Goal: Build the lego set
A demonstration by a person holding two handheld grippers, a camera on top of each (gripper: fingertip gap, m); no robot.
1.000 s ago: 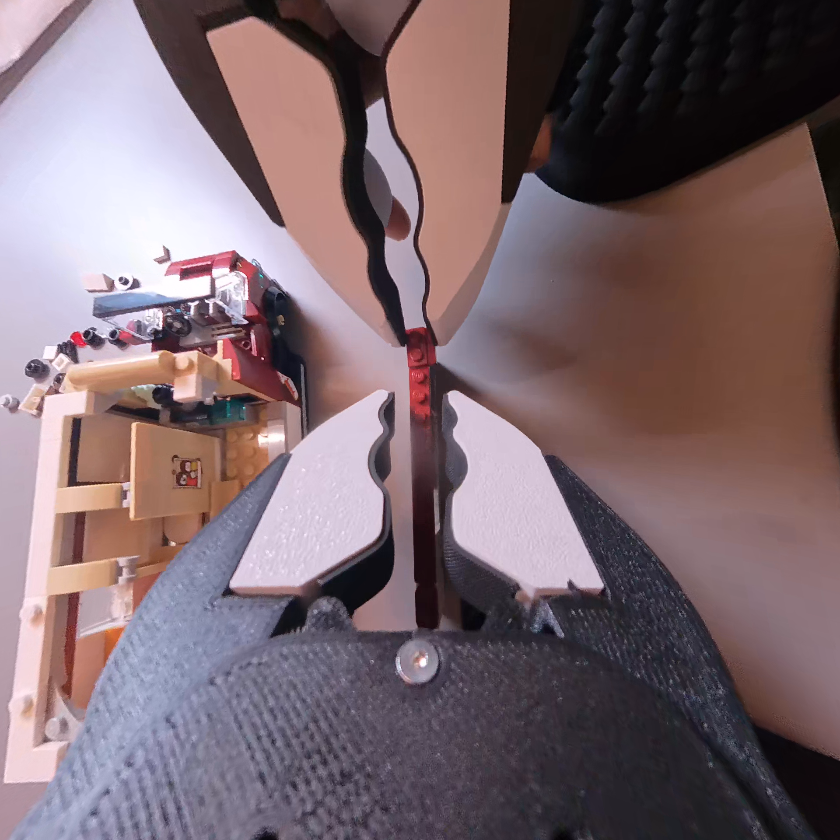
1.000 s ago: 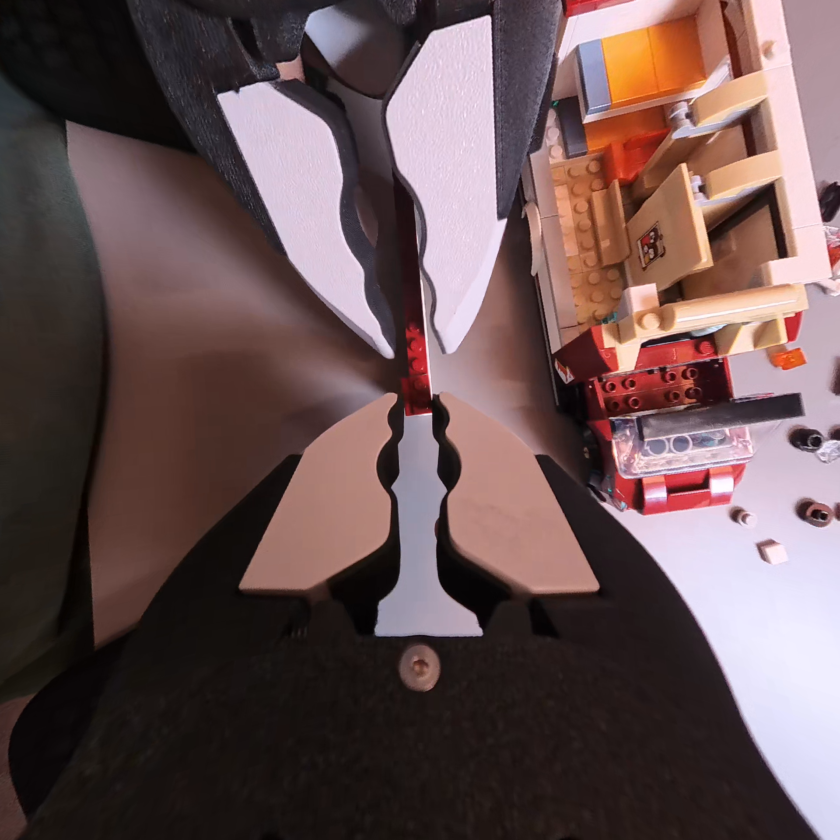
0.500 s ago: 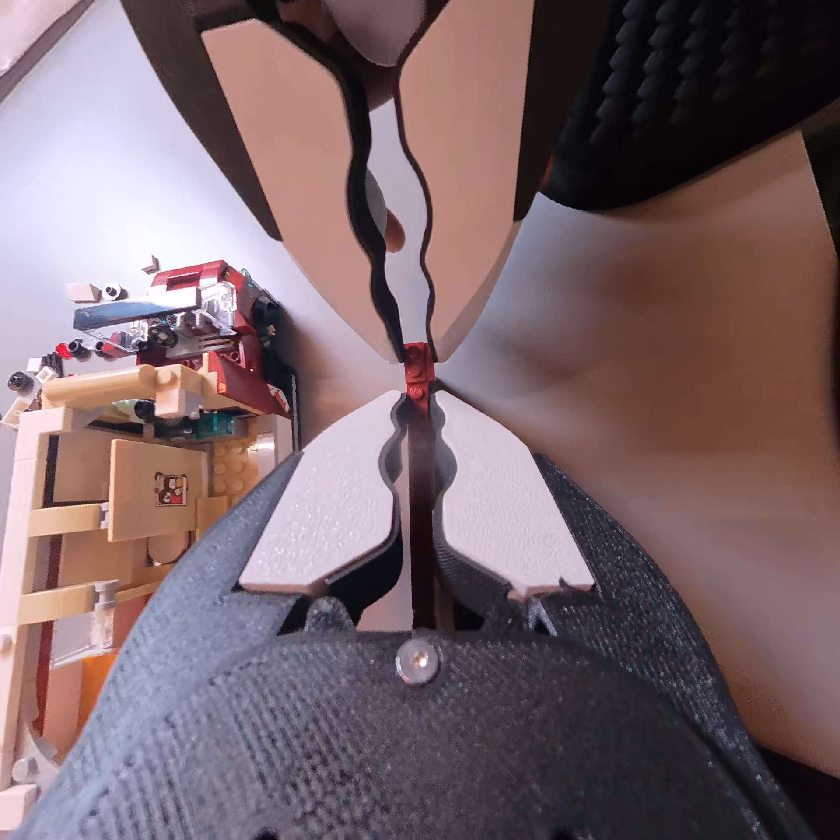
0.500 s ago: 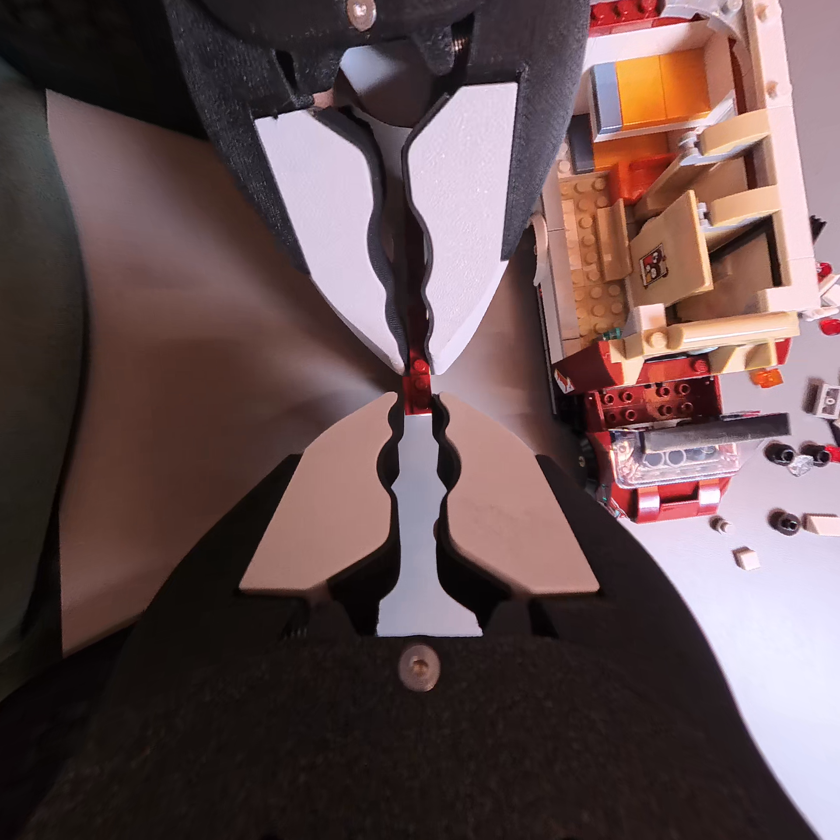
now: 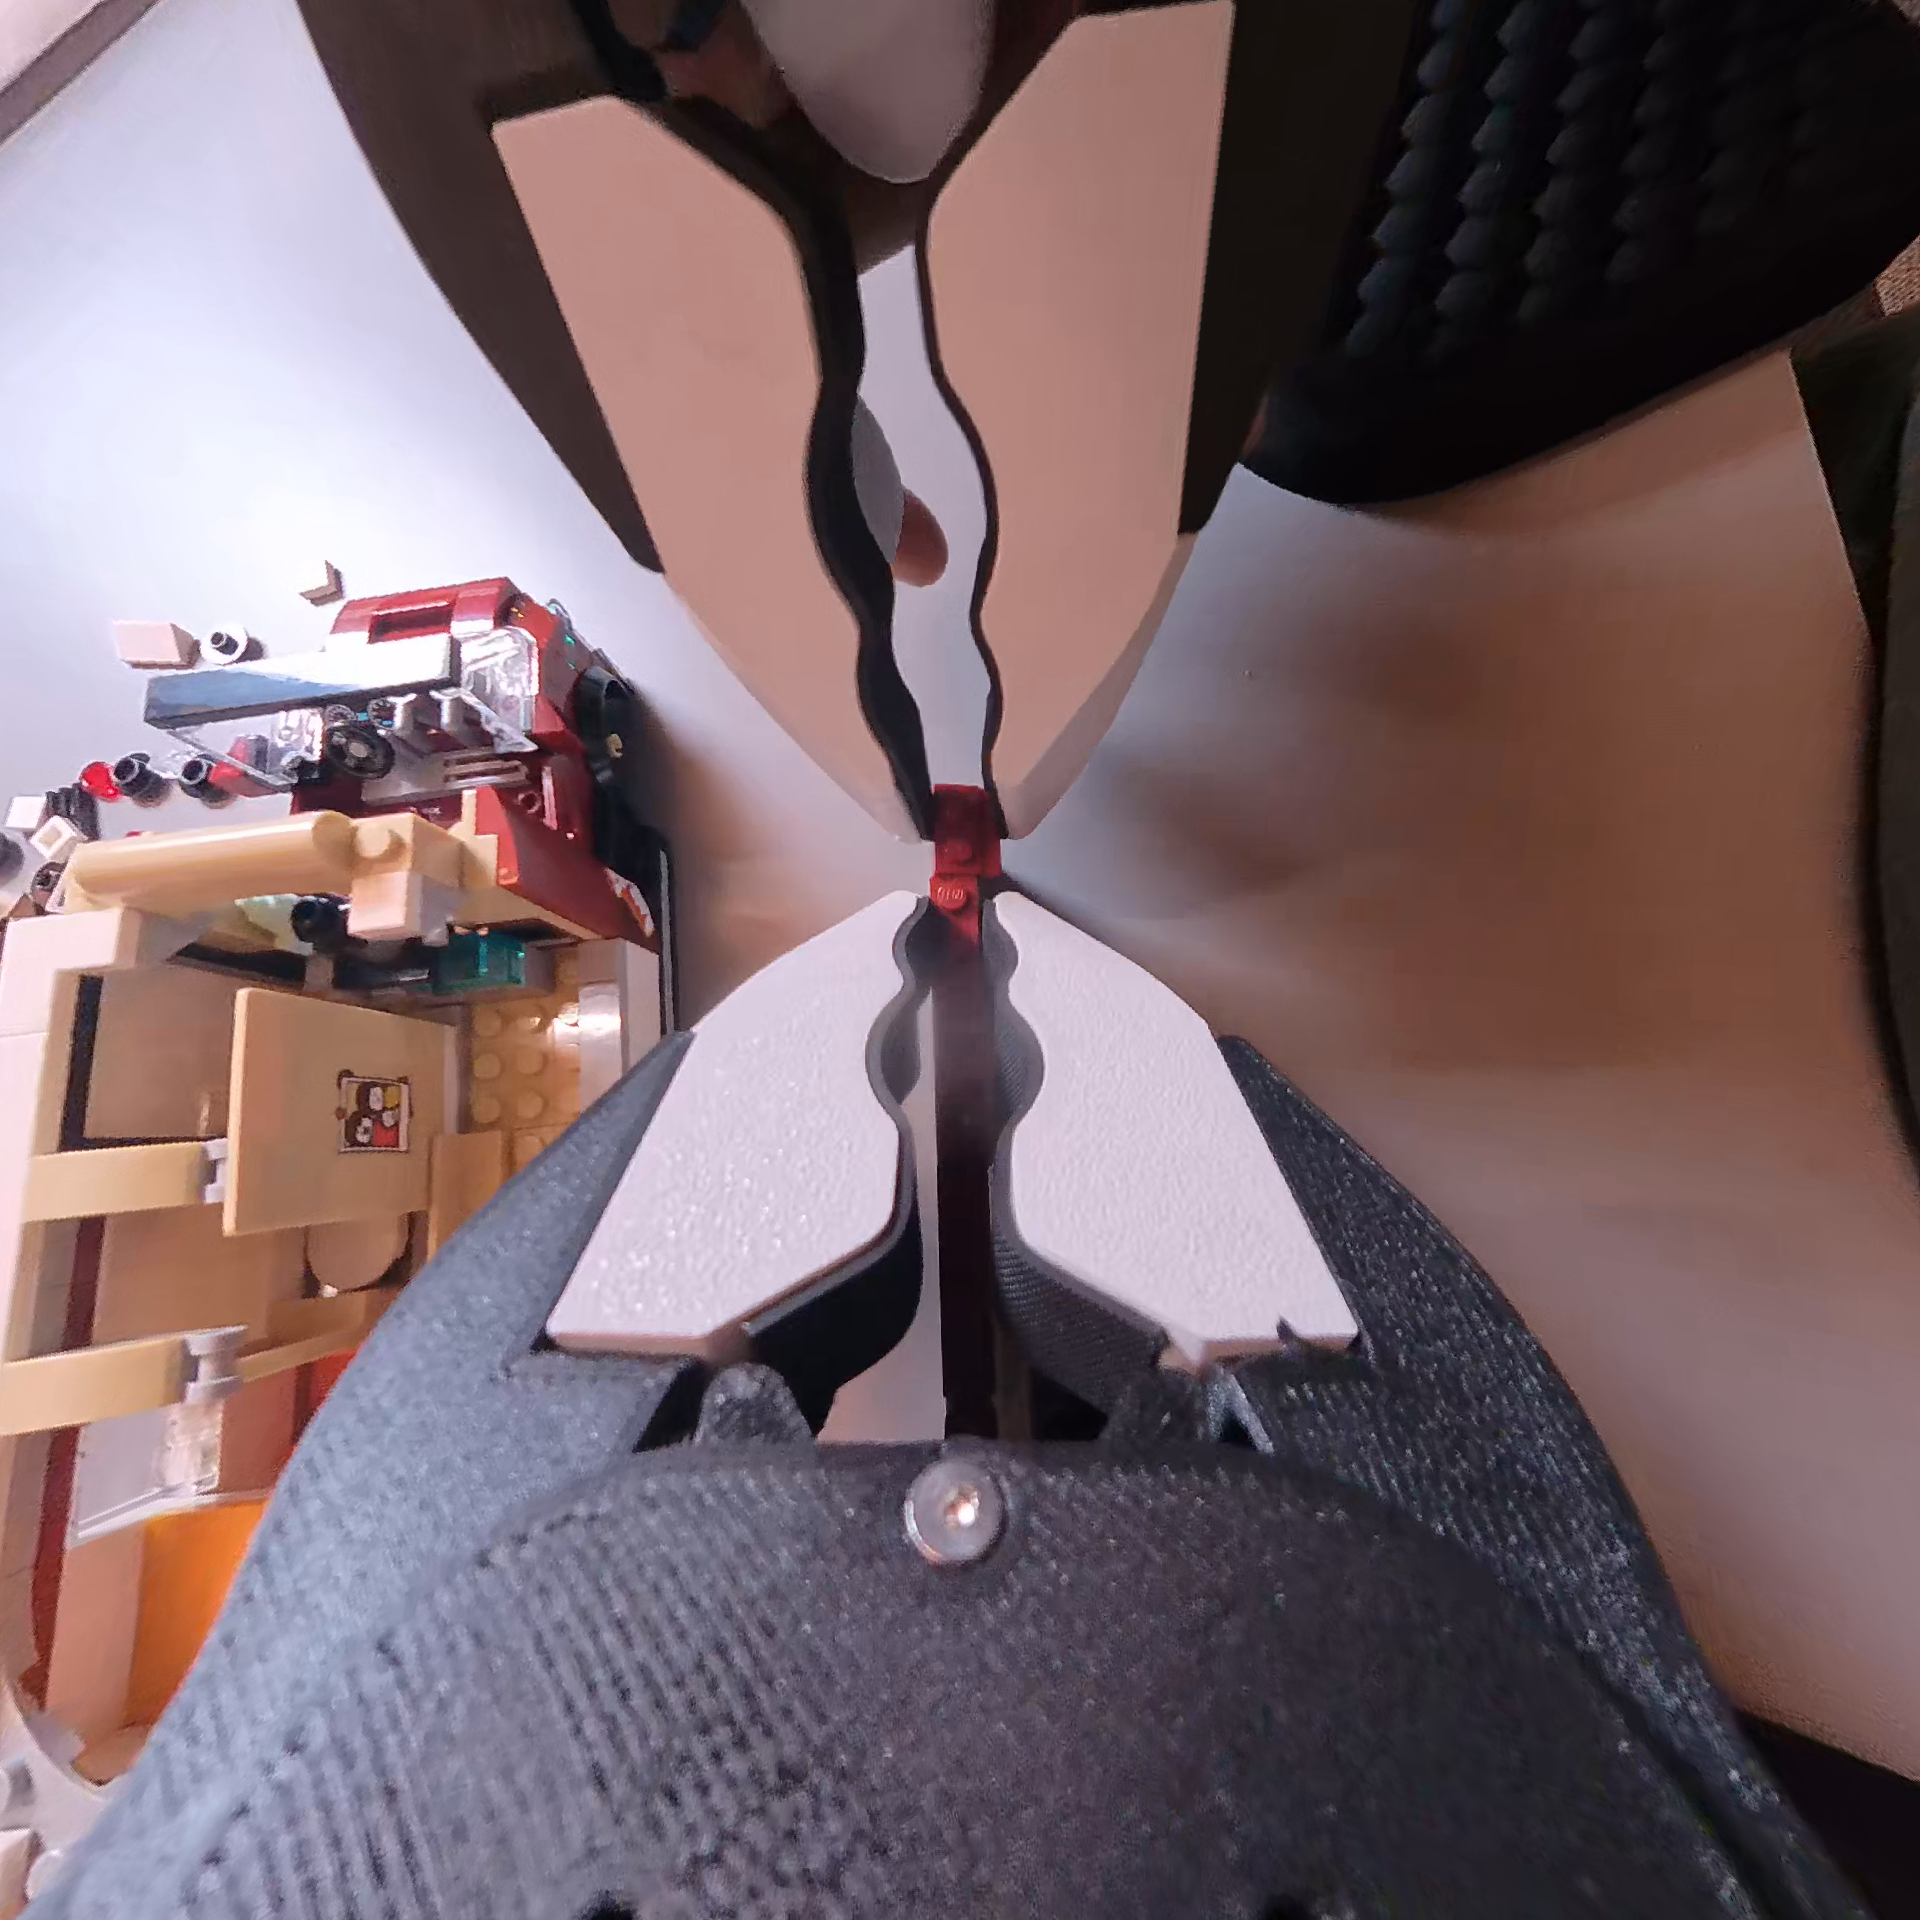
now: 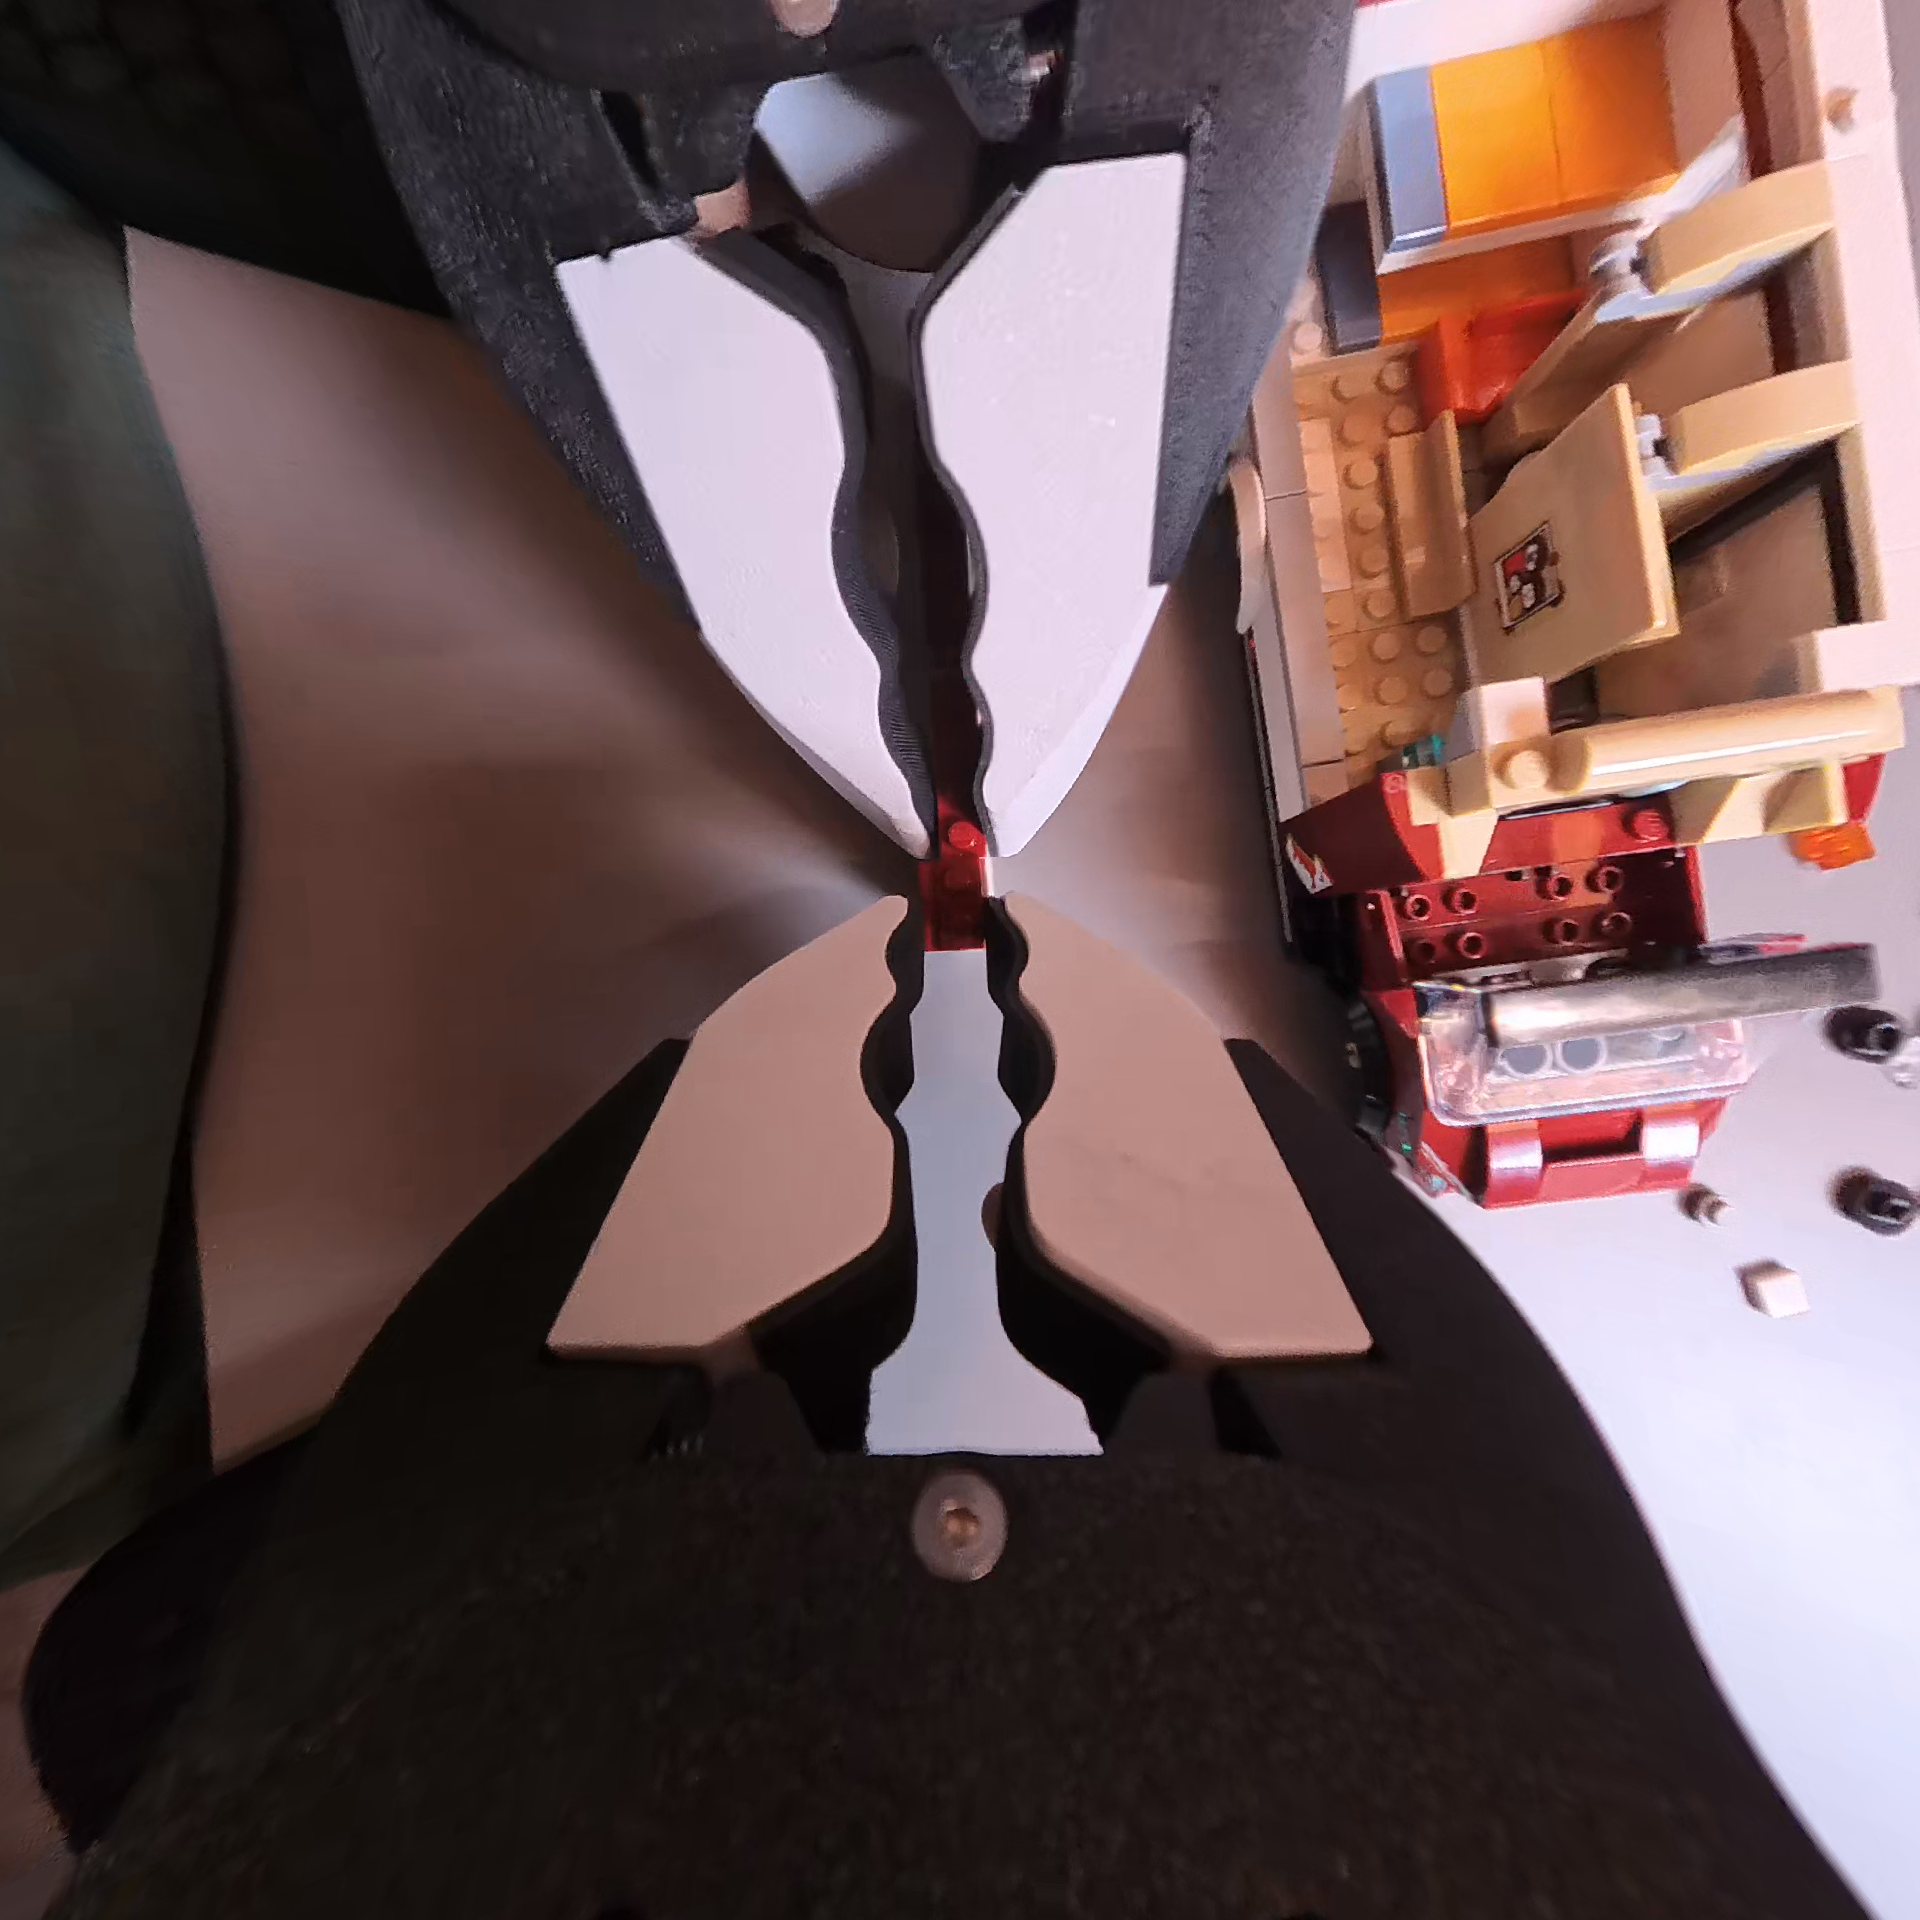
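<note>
Your two grippers meet tip to tip above a pale grey table (image 5: 260, 364), sharing one long dark red plate (image 5: 961, 862). Your left gripper (image 5: 958, 914), with white fingers (image 5: 790, 1122), is nearly closed, and both pads press the plate, whose length runs back between them toward the gripper body. Your right gripper (image 6: 954, 920), with tan fingers (image 6: 769, 1122), is likewise nearly closed and pinches the plate's opposite end at its tips only. The plate (image 6: 954, 894) hangs clear of the table, bridging the small gap between the two pairs of fingertips.

A brick model (image 5: 312, 1039) in tan, cream and dark red stands on the table close beside the grippers, at the left edge of the left wrist view and the right edge of the right wrist view (image 6: 1558, 644). It carries orange blocks (image 6: 1507, 135) and a clear windscreen part (image 6: 1579, 1060). Small loose pieces (image 6: 1044, 1288) lie scattered on the table beyond the model's red end. Warm brown shading falls across the table on the side away from the model (image 5: 1507, 935).
</note>
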